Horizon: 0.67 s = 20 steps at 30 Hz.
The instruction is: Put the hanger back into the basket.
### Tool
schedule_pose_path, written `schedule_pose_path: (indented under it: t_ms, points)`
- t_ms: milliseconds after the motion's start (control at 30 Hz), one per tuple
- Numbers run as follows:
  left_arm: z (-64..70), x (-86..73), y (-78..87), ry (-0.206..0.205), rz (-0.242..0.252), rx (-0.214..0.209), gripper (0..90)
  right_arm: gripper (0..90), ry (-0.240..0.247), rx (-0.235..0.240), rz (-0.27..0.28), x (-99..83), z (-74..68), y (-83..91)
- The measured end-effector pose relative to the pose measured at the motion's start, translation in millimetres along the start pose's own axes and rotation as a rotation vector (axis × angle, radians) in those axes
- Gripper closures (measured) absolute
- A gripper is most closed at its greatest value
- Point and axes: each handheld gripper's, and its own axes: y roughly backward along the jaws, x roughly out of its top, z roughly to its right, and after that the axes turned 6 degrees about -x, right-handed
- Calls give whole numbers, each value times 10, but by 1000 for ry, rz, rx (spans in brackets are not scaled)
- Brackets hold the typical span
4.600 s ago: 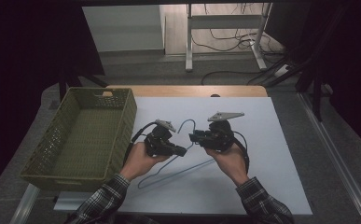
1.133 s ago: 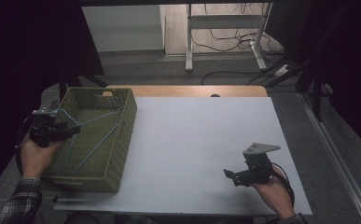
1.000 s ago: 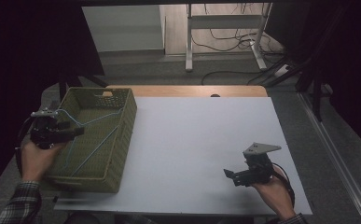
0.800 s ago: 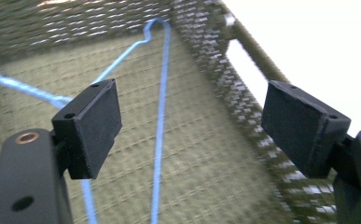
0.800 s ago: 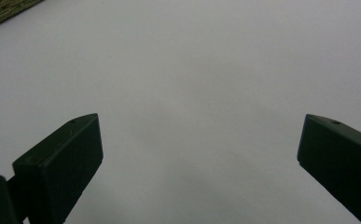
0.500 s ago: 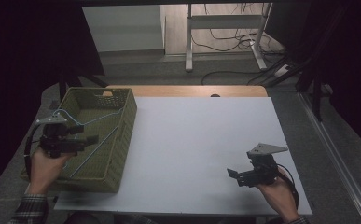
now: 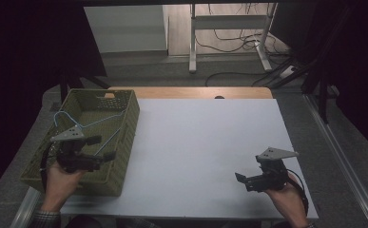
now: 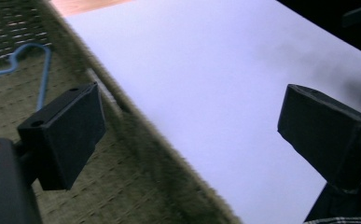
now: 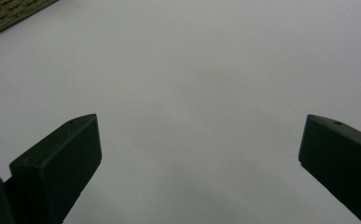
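Observation:
A blue wire hanger lies inside the green woven basket at the table's left. My left gripper hovers over the basket's near right part, open, with nothing between its jaws. In the left gripper view the hanger's hook lies on the basket floor to the left of my gripper, and the basket's rim runs between the jaws. At the near right of the white table my right gripper stands open over bare tabletop. In the right gripper view its jaws are wide apart, gripper empty.
The white tabletop stretches between the basket and the right hand. A strip of wooden table edge shows at the far side. Cables and a metal stand sit on the floor beyond. A basket corner appears far off in the right gripper view.
The hanger, earlier held at the table's middle by both grippers, now lies in the basket. My left gripper has moved right and nearer over the basket. The right gripper has barely shifted.

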Motion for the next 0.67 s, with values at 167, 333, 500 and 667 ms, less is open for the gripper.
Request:
schedule_pose_path:
  t_ms: [167, 333, 500, 667]
  points:
    - [113, -98, -63, -11, 22, -19, 52, 0, -5, 0, 2, -22, 3, 22]
    - [237, -237, -131, -51, 17, 18, 21, 0, -7, 1, 3, -54, 6, 42]
    - [261, -378, -229, -70, -33, 59, 5, 0, -4, -2, -5, -95, 4, 40]
    - [202, -432, -245, -51, -35, 65, 3, 0, 13, -8, -15, -110, -3, 19]
